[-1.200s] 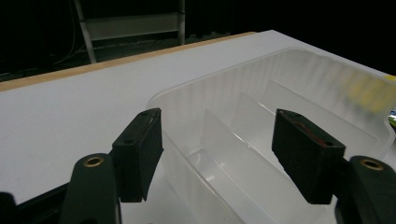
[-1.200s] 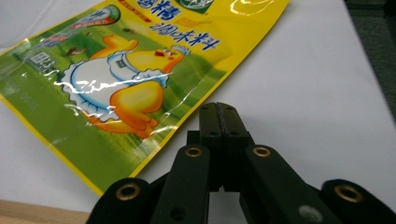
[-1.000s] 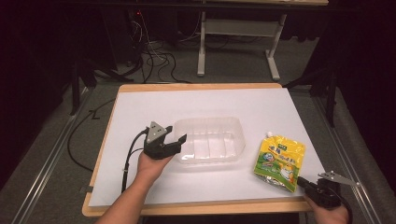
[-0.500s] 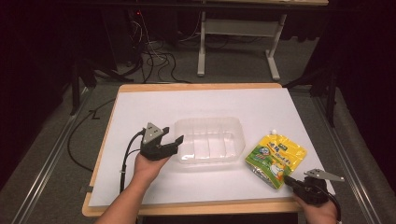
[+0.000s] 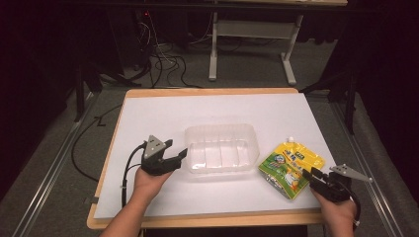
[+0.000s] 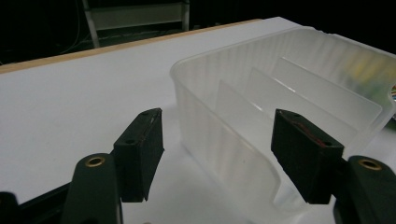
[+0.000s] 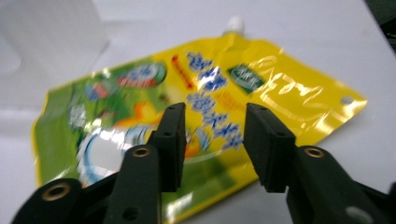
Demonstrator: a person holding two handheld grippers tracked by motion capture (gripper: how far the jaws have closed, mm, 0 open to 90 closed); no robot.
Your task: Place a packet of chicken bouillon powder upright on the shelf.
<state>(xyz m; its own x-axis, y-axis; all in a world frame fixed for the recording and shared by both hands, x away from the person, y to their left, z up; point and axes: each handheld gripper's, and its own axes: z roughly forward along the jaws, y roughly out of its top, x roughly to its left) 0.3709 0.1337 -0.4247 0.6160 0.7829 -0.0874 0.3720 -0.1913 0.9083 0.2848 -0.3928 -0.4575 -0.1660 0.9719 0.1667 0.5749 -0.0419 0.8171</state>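
High view: white tabletop [image 5: 163, 113] with a wooden border, set on a grey floor with cables behind the far edge. Near the middle, slightly toward the near edge, a clear plastic container [image 5: 222, 147], long side running left to right, upright and open on top. Just beside its left end, the left gripper [image 5: 174, 158], held in a hand [image 5: 147, 181] coming in over the near edge; jaws spread, one pointing at the container's left wall, contact not certain. Toward the near right corner, a yellow-and-green spouted pouch [image 5: 289, 167] lying flat, white cap toward the far edge, close to the container's right end. At the pouch's near right side, the right gripper [image 5: 311, 176], held in a hand [image 5: 337, 210] at the near edge; jaws reaching the pouch's edge.

Left gripper view: two black jaws wide apart, nothing between the pads except the container's [image 6: 280, 107] near corner, which sits in the gap; right jaw in front of the wall, left jaw outside over bare tabletop [image 6: 70, 107]. Ribbed translucent walls, three low dividers inside.

Right gripper view: jaws parted, not clamped on anything, hanging over the printed face of the pouch [image 7: 116, 93]. White cap [image 7: 235, 23] at the pouch's far end, small punched hole at its right corner. Part of the container [image 7: 51, 37] blurred at upper left.
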